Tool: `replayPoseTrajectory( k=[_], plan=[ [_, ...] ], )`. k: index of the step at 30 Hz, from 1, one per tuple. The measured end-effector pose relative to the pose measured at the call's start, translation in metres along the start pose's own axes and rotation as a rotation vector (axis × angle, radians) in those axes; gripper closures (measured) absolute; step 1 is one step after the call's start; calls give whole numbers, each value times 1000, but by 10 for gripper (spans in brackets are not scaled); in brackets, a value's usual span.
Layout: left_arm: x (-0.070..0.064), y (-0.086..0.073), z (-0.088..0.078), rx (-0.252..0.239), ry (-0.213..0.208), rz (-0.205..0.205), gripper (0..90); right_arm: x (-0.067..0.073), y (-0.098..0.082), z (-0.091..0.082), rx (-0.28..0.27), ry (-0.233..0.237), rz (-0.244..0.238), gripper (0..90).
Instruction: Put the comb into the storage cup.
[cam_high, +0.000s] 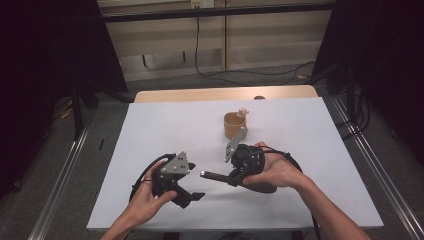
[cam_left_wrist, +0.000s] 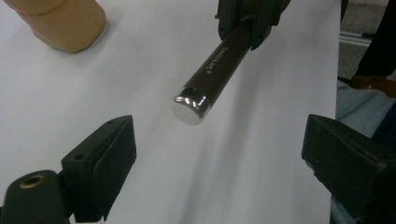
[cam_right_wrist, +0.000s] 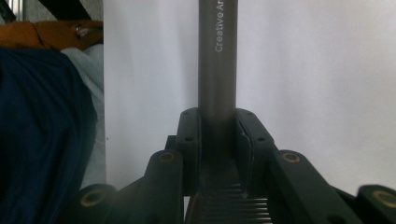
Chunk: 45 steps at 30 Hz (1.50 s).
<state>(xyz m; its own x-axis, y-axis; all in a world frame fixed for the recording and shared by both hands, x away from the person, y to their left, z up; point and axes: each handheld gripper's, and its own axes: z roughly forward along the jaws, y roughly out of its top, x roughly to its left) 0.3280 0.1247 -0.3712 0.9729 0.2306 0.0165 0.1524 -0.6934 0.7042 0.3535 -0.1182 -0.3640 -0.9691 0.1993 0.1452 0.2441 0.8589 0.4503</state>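
- Left gripper (cam_high: 196, 195), near-left on the counter (cam_high: 165, 120): jaws spread wide, nothing between them, facing the tube's capped end.
- Right gripper (cam_high: 226, 176), near-centre: jaws clenched on a dark tube (cam_high: 214, 175), held roughly level above the counter, silver cap (cam_left_wrist: 191, 106) pointing left toward the left gripper.
- Right gripper view: tube (cam_right_wrist: 217, 60) sits centred between the pads, white lettering along it.
- Tan cup (cam_high: 235, 125) stands farther back, centre-right, w/ a small pale thing at its rim; can't tell what.
- Likely step: left jaws take the capped end, prob. to pull the cap or hand over.
- Risks:
  - tube is smooth & round, so it could twist or slide in the right grip if the left pulls off-axis
  - left jaws closing too far off the tip would miss the cap or knock the tube sideways
  - if right lets go early, tube drops & rolls on the counter
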Motion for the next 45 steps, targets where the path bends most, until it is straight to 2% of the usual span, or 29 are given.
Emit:
replayPoseTrajectory(
  k=[1, 3, 7, 10, 13, 14, 15, 16, 17, 22, 26, 28, 32, 37, 45],
  plan=[
    [0, 1, 1, 13, 9, 6, 110, 0, 1, 1, 12, 2, -1, 730],
    [2, 3, 2, 27, -25, 23, 91, -2, 2, 2, 27, 2, 3, 730],
    [3, 8, 6, 39, -59, 41, 67, -4, 4, 3, 63, 5, 5, 730],
    [2, 11, 10, 86, -71, 75, 88, -5, 6, 4, 82, 7, 3, 730],
    [3, 12, 15, 118, -63, 102, 137, -5, 7, 5, 115, 5, -5, 730],
    [3, 12, 16, 131, -51, 110, 161, -5, 8, 5, 133, 4, 8, 730],
    [4, 11, 17, 132, -51, 105, 176, -5, 8, 4, 143, -3, 7, 730],
    [6, 11, 17, 129, -57, 92, 198, -5, 9, 4, 146, -2, 7, 730],
    [7, 11, 18, 124, -55, 96, 226, -5, 10, 4, 148, 7, 4, 730],
    [6, 16, 20, 140, -52, 142, 328, -5, 13, 8, 170, 14, -9, 730],
    [5, 17, 26, 157, -51, 164, 374, -5, 15, 10, 177, 26, -15, 730],
    [6, 17, 28, 164, -56, 159, 383, -3, 16, 10, 186, 22, -9, 730],
    [6, 19, 32, 190, -64, 168, 439, -2, 17, 11, 181, 23, -39, 729],
    [7, 18, 35, 188, -83, 176, 526, -1, 17, 13, 183, 25, -28, 730],
    [8, 18, 37, 188, -125, 168, 607, 1, 18, 14, 188, 37, -46, 730]
  ],
)
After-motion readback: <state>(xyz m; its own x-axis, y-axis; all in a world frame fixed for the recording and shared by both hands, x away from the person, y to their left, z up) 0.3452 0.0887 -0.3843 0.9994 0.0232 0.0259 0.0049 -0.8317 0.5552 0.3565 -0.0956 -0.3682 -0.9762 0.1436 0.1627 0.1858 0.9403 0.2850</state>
